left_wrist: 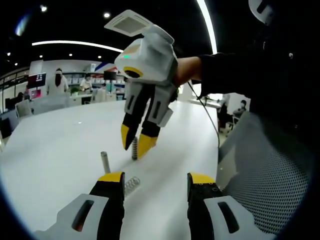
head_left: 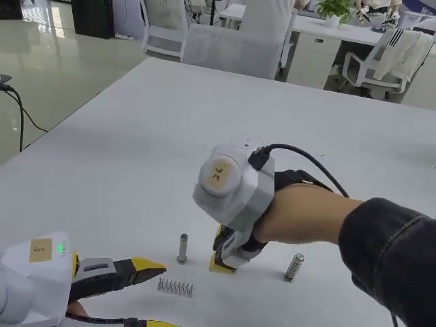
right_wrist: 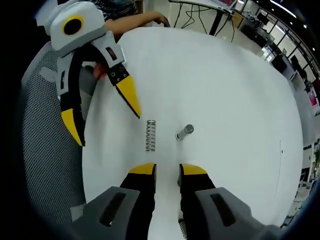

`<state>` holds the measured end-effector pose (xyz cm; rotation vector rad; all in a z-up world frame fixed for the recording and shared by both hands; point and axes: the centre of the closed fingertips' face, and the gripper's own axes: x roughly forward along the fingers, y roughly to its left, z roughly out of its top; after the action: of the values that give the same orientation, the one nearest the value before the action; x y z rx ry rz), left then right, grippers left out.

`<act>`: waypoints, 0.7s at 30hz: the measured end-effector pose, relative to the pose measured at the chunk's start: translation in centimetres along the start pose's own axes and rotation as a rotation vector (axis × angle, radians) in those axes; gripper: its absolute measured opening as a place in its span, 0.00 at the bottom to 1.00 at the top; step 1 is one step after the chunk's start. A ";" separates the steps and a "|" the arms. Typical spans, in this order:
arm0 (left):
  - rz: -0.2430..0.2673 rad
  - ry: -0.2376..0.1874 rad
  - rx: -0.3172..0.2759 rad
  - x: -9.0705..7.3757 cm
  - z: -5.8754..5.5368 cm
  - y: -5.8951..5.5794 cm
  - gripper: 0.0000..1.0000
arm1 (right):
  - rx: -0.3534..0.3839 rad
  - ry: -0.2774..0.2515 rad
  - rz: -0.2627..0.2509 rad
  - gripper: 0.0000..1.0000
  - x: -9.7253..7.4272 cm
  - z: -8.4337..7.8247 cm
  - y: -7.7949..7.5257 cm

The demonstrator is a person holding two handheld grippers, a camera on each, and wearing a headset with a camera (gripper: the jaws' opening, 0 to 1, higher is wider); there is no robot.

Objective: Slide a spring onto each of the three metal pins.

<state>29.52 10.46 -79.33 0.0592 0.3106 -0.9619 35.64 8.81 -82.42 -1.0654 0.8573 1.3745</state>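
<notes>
On the white tabletop (head_left: 136,136), a bare silver metal pin (head_left: 182,248) stands upright, and a loose grey coil spring (head_left: 176,287) lies flat just beside it. Off to the person's right stands a second metal pin (head_left: 294,267) with a spring already around it. Between the two pins, the white, yellow-tipped right gripper (head_left: 221,262) points steeply down with its tips at the table. Its jaws stand close with a narrow gap. In the left gripper view a coiled upright piece (left_wrist: 135,150) shows between them, though I cannot tell whether they pinch it. The left gripper (head_left: 151,294) sits low at the near left, jaws spread wide, with the loose spring just ahead of its tips.
</notes>
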 end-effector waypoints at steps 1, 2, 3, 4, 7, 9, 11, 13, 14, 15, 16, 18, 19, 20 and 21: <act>0.001 -0.001 0.000 0.0 0.0 0.0 0.44 | -0.005 -0.003 -0.001 0.16 0.1 0.2 0.1; 0.001 -0.002 0.000 0.0 0.0 0.0 0.44 | -0.006 -0.004 -0.001 0.16 0.2 0.3 0.2; 0.001 -0.002 0.000 0.0 0.0 0.0 0.44 | -0.008 -0.007 0.004 0.16 0.4 0.5 0.4; 0.001 -0.001 0.000 0.0 0.0 0.0 0.45 | -0.007 -0.008 0.011 0.16 0.5 0.6 0.5; 0.001 -0.001 0.001 0.0 0.0 0.0 0.45 | -0.010 -0.006 0.029 0.15 1.1 0.9 1.1; 0.001 -0.003 -0.001 0.0 0.0 0.0 0.45 | -0.016 -0.002 0.039 0.15 1.4 1.0 1.4; 0.001 -0.003 -0.001 0.0 0.0 0.0 0.45 | -0.011 -0.011 0.054 0.14 1.6 1.3 1.7; 0.000 -0.001 0.000 0.0 0.0 0.0 0.45 | 0.000 -0.019 0.068 0.13 2.0 1.5 2.0; 0.000 -0.001 0.000 0.0 0.0 0.0 0.45 | 0.003 -0.020 0.072 0.13 2.1 1.6 2.0; 0.000 -0.002 0.000 0.0 0.0 0.0 0.45 | 0.004 -0.018 0.075 0.13 2.3 1.6 2.1; 0.000 -0.003 -0.001 0.0 0.0 0.0 0.45 | 0.003 -0.013 0.077 0.13 2.6 1.6 2.2; 0.001 -0.003 -0.001 0.0 0.0 0.0 0.45 | -0.005 -0.003 0.083 0.12 3.1 1.5 2.4; 0.001 -0.002 -0.001 0.0 0.0 0.0 0.44 | -0.005 -0.001 0.088 0.12 3.3 1.5 2.5; 0.001 0.000 0.000 0.0 -0.1 0.0 0.44 | -0.004 0.004 0.091 0.12 3.5 1.4 2.6; 0.000 0.000 0.000 0.0 -0.1 0.0 0.44 | -0.005 0.008 0.092 0.12 3.7 1.4 2.6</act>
<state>29.51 10.51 -79.39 0.0593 0.3107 -0.9615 33.10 11.06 -85.69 -1.0462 0.9190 1.4506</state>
